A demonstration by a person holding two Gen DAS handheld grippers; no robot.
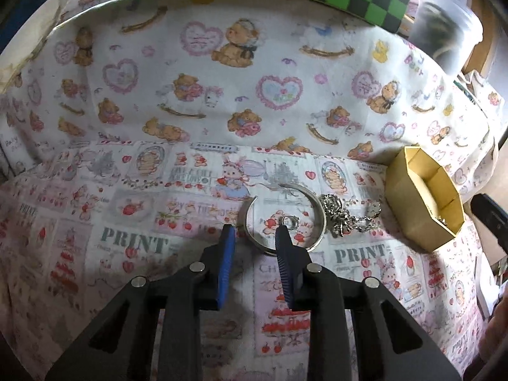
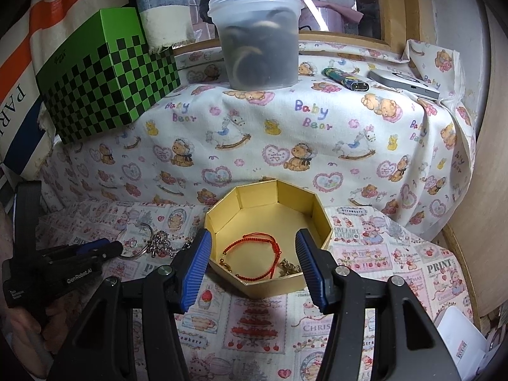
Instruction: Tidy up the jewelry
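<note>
A silver open bangle [image 1: 319, 219] lies on the printed cloth, with a small silver ring [image 1: 290, 221] inside its curve and a silver chain with charms [image 1: 346, 219] just to its right. My left gripper [image 1: 254, 233] is open, its fingers straddling the bangle's near left rim. A gold octagonal box [image 1: 409, 209] stands to the right; in the right wrist view the box [image 2: 254, 197] holds a red cord bracelet [image 2: 250, 250] and a gold chain [image 2: 290, 266]. My right gripper [image 2: 252, 244] is open and empty over the box's near rim. The left gripper [image 2: 104, 249] shows at the left there.
A green checkered box [image 2: 104, 79] and a clear plastic tub [image 2: 257, 38] stand on the raised, cloth-covered ledge behind. A lighter [image 2: 346, 79] and a flat silver device [image 2: 403, 84] lie at the ledge's right. The table edge runs along the right side.
</note>
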